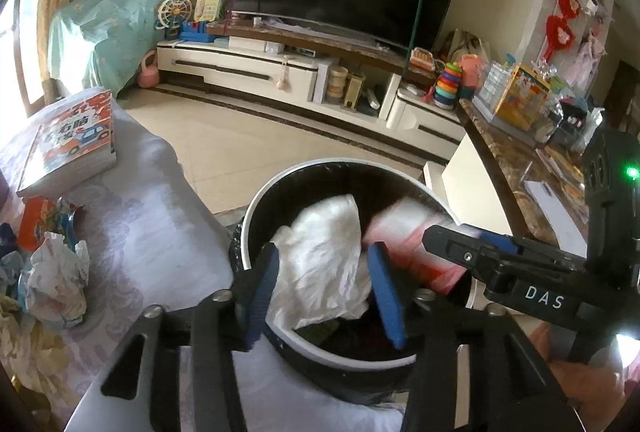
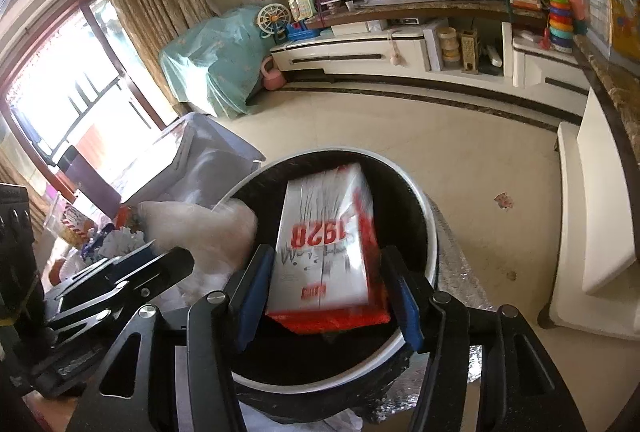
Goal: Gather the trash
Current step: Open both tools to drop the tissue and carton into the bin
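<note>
A round white bin (image 1: 256, 207) with a black liner stands right below both grippers. My left gripper (image 1: 323, 251) hangs over it, open, with a crumpled white wrapper (image 1: 316, 228) loose between the blue pads and sagging into the bin. My right gripper (image 2: 326, 252) is over the same bin (image 2: 428, 216). A white and red box (image 2: 324, 232) printed 1928 lies between its fingers. The box is smeared with motion while the fingers and rim are sharp, so it is slipping free. In the left wrist view the box (image 1: 404, 232) shows as a pink blur under the right gripper's finger (image 1: 444, 242).
Left of the bin is a table with a pale cloth (image 1: 152, 232), bearing a book (image 1: 72, 147) and a heap of crumpled paper and wrappers (image 1: 56, 280). A marble-topped counter (image 1: 512, 167) runs along the right. Tiled floor (image 2: 400, 127) lies beyond, before a TV cabinet (image 1: 248, 67).
</note>
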Demonstrator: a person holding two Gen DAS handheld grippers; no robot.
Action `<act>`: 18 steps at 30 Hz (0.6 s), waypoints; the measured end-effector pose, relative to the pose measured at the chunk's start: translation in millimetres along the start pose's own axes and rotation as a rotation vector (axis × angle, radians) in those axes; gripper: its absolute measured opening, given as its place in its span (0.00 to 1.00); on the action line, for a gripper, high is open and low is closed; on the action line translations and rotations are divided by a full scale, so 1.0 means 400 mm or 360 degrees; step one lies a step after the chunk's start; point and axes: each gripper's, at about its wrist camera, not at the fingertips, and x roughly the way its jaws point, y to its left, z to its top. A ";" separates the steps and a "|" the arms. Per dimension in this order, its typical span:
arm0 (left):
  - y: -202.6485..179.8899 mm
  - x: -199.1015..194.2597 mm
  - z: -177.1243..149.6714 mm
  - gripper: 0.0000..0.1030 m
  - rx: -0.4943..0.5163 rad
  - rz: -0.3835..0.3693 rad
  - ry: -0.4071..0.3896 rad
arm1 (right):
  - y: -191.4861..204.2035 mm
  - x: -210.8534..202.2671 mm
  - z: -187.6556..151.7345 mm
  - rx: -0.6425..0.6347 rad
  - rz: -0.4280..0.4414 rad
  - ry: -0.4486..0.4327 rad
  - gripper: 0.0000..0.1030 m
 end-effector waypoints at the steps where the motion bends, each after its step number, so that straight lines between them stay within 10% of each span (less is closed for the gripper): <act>1: 0.002 -0.005 -0.005 0.55 -0.0005 0.0007 -0.0001 | 0.001 -0.003 0.000 -0.0001 -0.0005 -0.0006 0.57; 18: 0.106 -0.235 -0.240 0.64 -0.0217 0.0104 -0.0059 | 0.078 -0.082 -0.079 0.0065 0.0146 -0.0124 0.90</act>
